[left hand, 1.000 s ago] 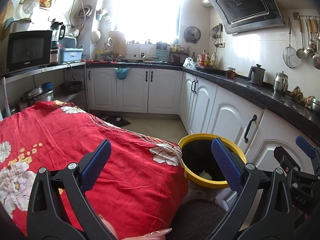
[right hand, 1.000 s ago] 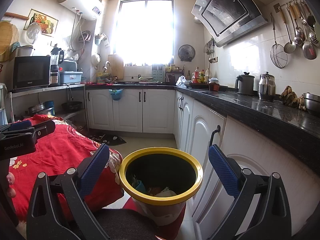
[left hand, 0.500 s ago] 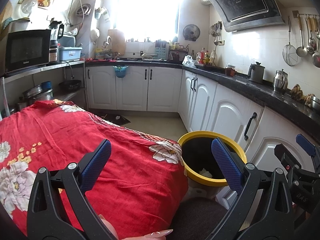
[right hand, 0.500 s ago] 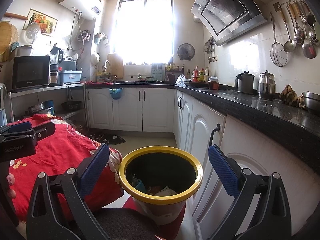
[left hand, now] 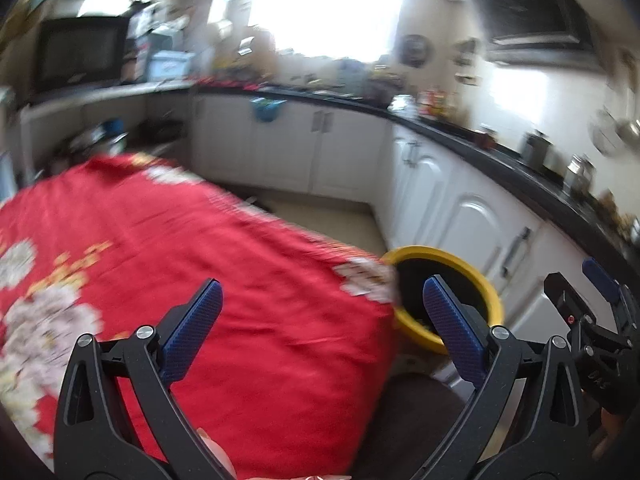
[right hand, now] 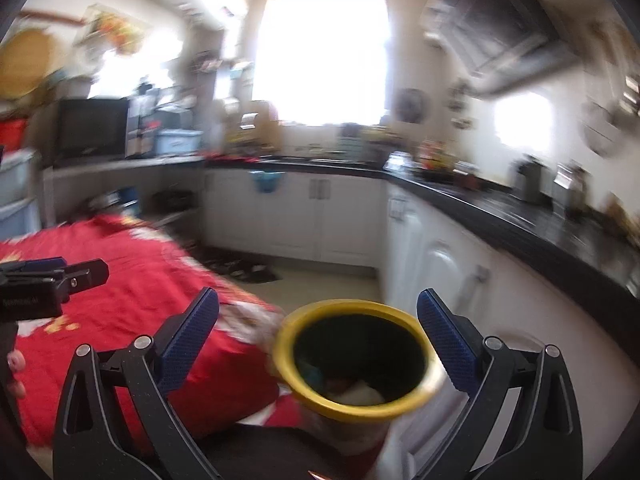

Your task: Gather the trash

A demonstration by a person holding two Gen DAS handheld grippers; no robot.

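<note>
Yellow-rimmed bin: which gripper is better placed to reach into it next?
Right. The right gripper has its jaws open and the yellow-rimmed bin sits between them, mouth showing. The left gripper, also open, faces mostly the red flowered cloth, with the bin off to its right.

Motion blur left only "DAS" legible, on the right gripper (left hand: 600,364) body at four o'clock.
</note>
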